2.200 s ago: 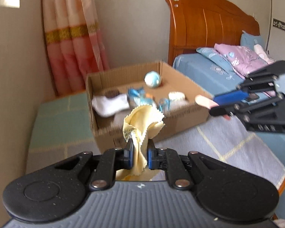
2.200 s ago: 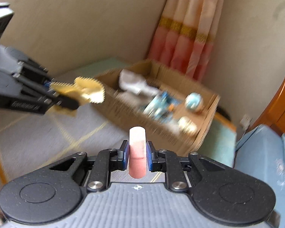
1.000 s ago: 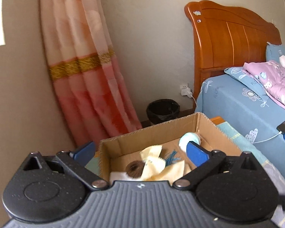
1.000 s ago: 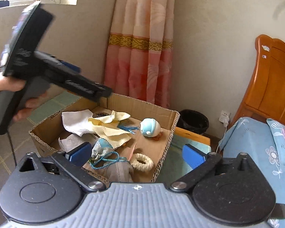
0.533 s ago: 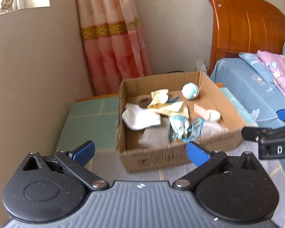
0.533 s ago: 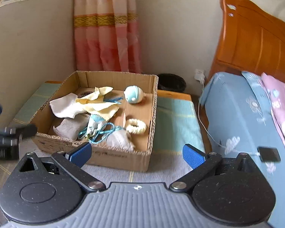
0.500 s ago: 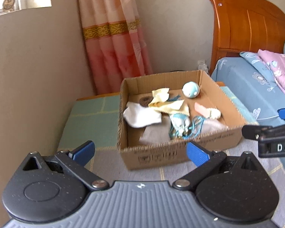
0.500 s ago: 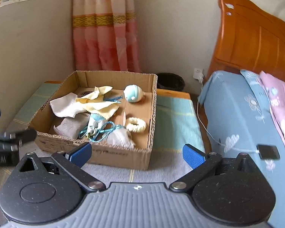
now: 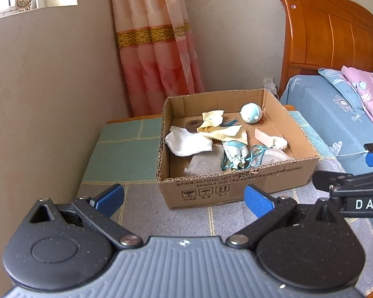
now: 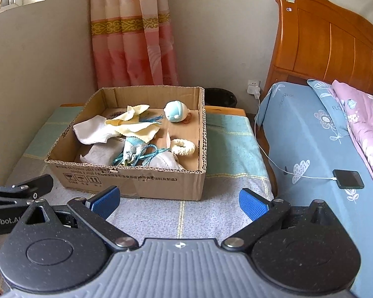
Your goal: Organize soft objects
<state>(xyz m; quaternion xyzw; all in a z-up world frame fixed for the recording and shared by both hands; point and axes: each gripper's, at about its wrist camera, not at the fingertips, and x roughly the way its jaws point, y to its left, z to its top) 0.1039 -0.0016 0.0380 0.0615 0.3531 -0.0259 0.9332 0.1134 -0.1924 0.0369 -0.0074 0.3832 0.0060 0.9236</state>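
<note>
A cardboard box (image 9: 236,186) (image 10: 136,181) sits on a cloth-covered surface and holds the soft things. Inside lie a yellow cloth (image 9: 223,131) (image 10: 136,126), a white cloth (image 9: 189,144) (image 10: 94,129), a pale blue ball (image 9: 251,114) (image 10: 176,111), a pink sponge (image 9: 264,136), a cream ring (image 10: 182,146) and a blue drawstring pouch (image 9: 236,156) (image 10: 131,154). My left gripper (image 9: 184,201) is open and empty, back from the box's front. My right gripper (image 10: 179,203) is open and empty too, in front of the box's near right corner.
A bed with a blue sheet (image 10: 310,134) and wooden headboard (image 9: 330,37) stands at the right. On the sheet lies a phone (image 10: 348,178) on a white cable. A curtain (image 9: 156,49) and a dark bin (image 10: 220,98) are behind the box.
The yellow cloth and the pink sponge went from my grippers into the box. Both grippers opened and have drawn back from the box; over the last half second little has moved.
</note>
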